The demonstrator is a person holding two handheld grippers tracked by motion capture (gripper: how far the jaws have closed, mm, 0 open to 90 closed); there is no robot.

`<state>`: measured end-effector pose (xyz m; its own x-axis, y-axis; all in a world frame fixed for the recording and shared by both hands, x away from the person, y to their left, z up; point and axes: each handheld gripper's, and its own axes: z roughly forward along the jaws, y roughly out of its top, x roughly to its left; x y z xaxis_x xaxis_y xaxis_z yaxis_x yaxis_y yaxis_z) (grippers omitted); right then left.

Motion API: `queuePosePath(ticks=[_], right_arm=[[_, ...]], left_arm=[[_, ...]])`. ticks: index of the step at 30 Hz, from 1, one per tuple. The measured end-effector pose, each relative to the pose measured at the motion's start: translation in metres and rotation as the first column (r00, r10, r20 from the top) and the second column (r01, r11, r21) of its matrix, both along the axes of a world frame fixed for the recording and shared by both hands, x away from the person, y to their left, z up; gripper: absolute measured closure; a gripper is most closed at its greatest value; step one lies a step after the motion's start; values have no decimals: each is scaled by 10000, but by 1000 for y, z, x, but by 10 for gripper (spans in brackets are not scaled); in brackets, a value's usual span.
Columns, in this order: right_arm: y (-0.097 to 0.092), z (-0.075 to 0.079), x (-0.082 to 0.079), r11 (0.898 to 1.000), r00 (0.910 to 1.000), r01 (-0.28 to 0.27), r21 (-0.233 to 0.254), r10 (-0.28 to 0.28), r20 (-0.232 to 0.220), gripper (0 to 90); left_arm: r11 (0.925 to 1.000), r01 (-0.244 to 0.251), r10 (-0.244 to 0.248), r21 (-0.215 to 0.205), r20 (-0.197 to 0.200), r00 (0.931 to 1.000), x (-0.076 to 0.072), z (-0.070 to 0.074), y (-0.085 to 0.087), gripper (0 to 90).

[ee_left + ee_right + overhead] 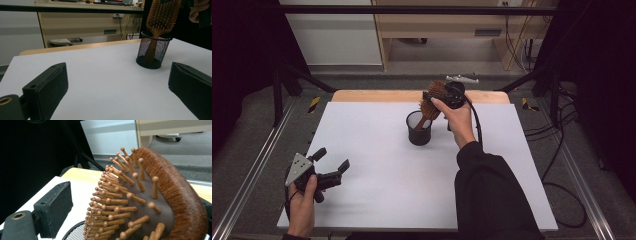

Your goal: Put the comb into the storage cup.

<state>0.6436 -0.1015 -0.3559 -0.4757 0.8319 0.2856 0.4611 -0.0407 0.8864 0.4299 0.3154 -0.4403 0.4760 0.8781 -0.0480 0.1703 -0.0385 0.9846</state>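
A wooden hairbrush (432, 102) stands handle-down in a black mesh cup (419, 129), its long axis tilted upright. The right gripper (443, 95) has wide-set jaws around the brush head, one pad clear of the bristles; whether they grip is unclear. The left gripper (332, 161) rests open and empty, well apart on the tabletop (377, 175).

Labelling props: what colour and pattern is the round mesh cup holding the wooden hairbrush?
Black, fine wire mesh cup, see-through; clearest in the left gripper view.
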Motion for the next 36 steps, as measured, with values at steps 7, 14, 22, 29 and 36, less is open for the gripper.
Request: queuePosePath(ticks=[7, 14, 22, 29, 36], right_arm=[[-1, 1, -1, 10000, 10000, 5, -27, -5, 77, 114], [-4, 3, -3, 10000, 9998, 93, 18, -94, 150, 109], [-8, 7, -9, 10000, 9994, 79, -29, -78, 335, 106], [-13, 10, -14, 9999, 9989, 73, -114, -68, 468, 105], [-20, 15, -21, 9999, 9980, 104, -130, -95, 625, 103]], left_arm=[[10000, 6, -6, 13, -3, 10000, 0, 0, 0, 29], [10000, 10, -10, 18, -2, 10000, 0, 0, 0, 29], [10000, 7, -7, 32, -2, 10000, 0, 0, -1, 29], [10000, -34, 34, 31, -11, 10000, 0, 0, 0, 29], [10000, -2, 2, 39, -16, 10000, 0, 0, -1, 29]])
